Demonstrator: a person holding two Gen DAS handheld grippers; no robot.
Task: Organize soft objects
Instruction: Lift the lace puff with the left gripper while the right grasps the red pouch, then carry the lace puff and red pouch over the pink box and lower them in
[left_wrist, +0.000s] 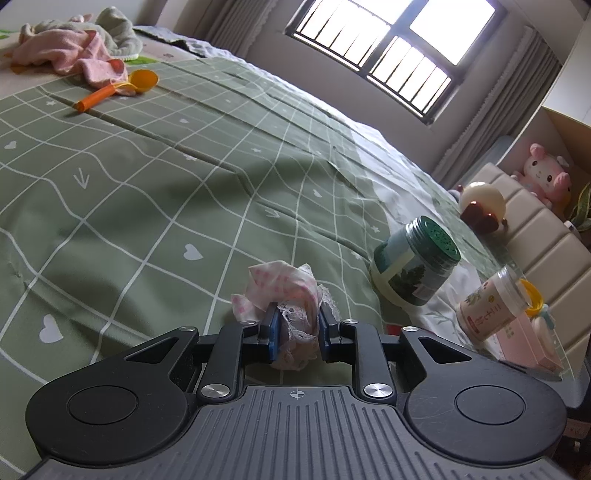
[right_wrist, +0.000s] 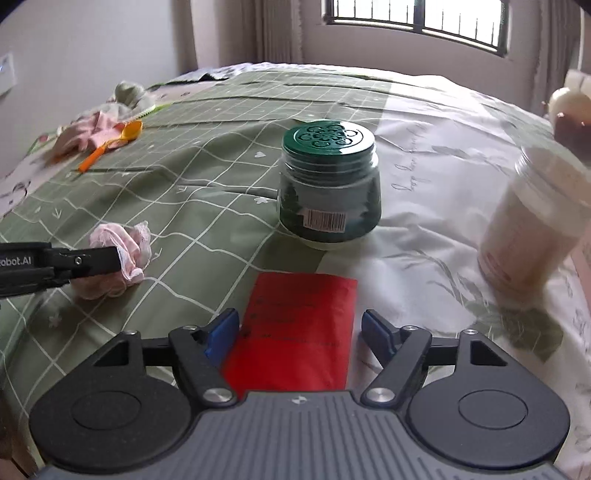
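While the left gripper (left_wrist: 295, 325) pinches a crumpled pink cloth (left_wrist: 286, 295) at lower centre on the bed (left_wrist: 147, 192), only the right wrist view shows the right gripper (right_wrist: 295, 334), jaws spread, over a red packet (right_wrist: 295, 325).

**Count of things on the bed**

Two grippers are seen: left gripper (left_wrist: 295, 325) and right gripper (right_wrist: 295, 334). One crumpled pink cloth (left_wrist: 284, 295), one heap of towels (left_wrist: 77, 44), one orange scoop (left_wrist: 122, 86), one green-lidded jar (right_wrist: 328, 188), one clear-lidded cup (right_wrist: 532, 218) and one red packet (right_wrist: 295, 332) are counted.
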